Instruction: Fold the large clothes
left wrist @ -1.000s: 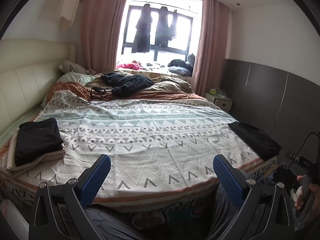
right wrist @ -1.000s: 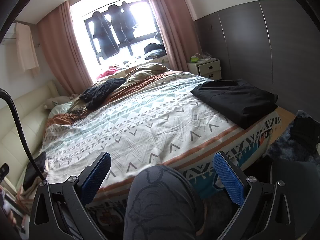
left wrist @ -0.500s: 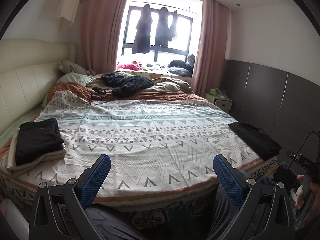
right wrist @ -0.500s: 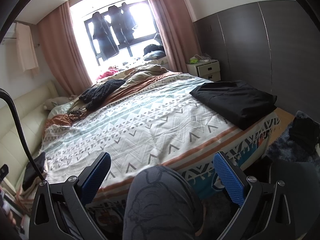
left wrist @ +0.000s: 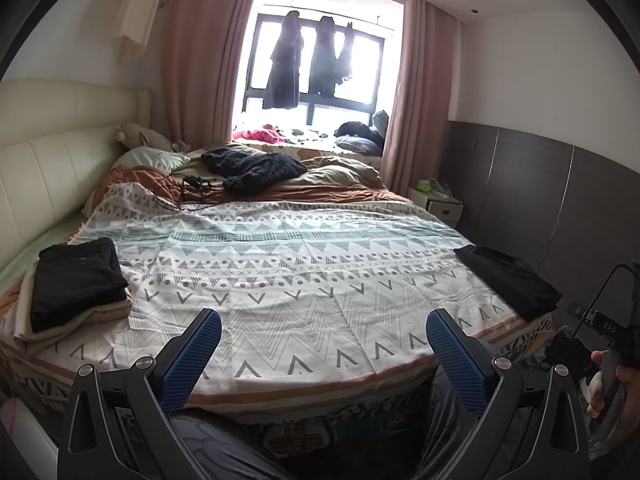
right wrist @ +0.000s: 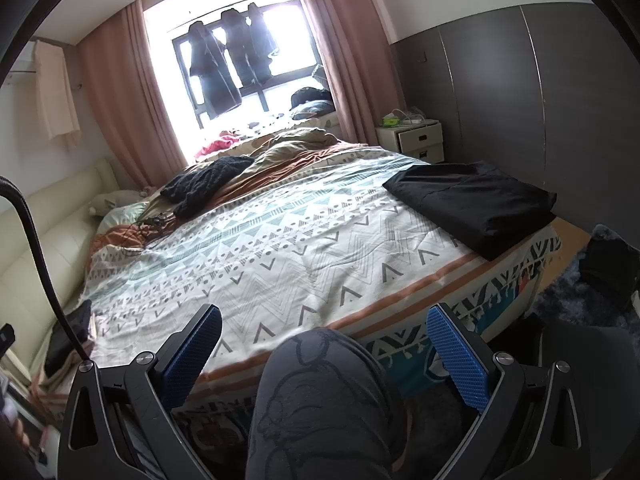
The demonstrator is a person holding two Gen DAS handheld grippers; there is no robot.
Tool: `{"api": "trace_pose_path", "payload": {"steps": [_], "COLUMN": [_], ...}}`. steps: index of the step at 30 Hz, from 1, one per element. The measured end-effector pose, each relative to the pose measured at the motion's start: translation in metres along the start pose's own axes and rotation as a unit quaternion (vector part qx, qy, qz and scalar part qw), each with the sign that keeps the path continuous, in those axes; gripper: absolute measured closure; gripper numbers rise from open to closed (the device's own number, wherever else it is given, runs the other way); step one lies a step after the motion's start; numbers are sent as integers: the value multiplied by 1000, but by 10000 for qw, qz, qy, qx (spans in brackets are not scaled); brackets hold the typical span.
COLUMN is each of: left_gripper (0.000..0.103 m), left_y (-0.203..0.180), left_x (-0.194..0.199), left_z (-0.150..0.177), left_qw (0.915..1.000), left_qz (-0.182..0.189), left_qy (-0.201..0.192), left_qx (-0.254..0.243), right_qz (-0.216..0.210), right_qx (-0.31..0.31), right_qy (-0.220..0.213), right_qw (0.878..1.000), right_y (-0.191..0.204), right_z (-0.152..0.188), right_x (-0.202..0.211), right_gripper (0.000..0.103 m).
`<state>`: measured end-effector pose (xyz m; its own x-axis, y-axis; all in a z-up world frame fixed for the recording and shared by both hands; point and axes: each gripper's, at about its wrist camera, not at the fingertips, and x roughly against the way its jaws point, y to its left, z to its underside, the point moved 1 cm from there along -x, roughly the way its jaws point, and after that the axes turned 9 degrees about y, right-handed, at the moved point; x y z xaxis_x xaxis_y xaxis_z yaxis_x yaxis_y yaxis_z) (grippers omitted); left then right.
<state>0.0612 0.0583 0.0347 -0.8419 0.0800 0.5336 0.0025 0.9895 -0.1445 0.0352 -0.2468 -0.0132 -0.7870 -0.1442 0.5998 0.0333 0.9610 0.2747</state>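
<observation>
Hovering low at the foot of the bed [left wrist: 320, 364], both tongs spread wide and gripping nothing: left tongs [left wrist: 320, 354] facing straight up the patterned cover, right tongs [right wrist: 320, 354] angling toward the far right corner, with a knee [right wrist: 320, 392] rising between the blue pads. Lying ahead and right of the right tongs, a black garment [right wrist: 472, 204], folded flat into a slab near the bed's right edge, probably parked there to keep the middle free as folding space; showing in the left view too, well off to the right of the left tongs. Sitting ahead and left of the left tongs, a stack [left wrist: 72, 284] of a black folded piece on a cream one, squared up at the left edge, likely finished work kept out of the way. Resting far ahead of both tongs, a dark knit [left wrist: 256, 168] crumpled near the pillows, seemingly the nearest unfolded large piece, beside a tangle of cable [left wrist: 192, 184]. Hanging beyond at the window, dark coats [left wrist: 308, 64], too backlit for detail. Judging the stage: pausing between garments, neither tongs reaching yet. Next likely needing a long reach up the bed to drag the knit down onto the open cover before spreading it.
</observation>
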Motion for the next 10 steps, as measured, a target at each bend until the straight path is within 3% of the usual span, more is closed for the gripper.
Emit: {"api": "trace_pose_path", "payload": {"steps": [10], "left_gripper": [1], "left_y": [3], "left_x": [3], "left_z": [1], "left_qw": [9999], "left_qz": [65], "left_qy": [-55], "left_qx": [68], "right_qz": [24], "right_qx": [-75], "right_qy": [38], "right_qw": [10000], "right_y": [0], "right_z": [1], "right_x": [-1], "right_gripper": [0]}}
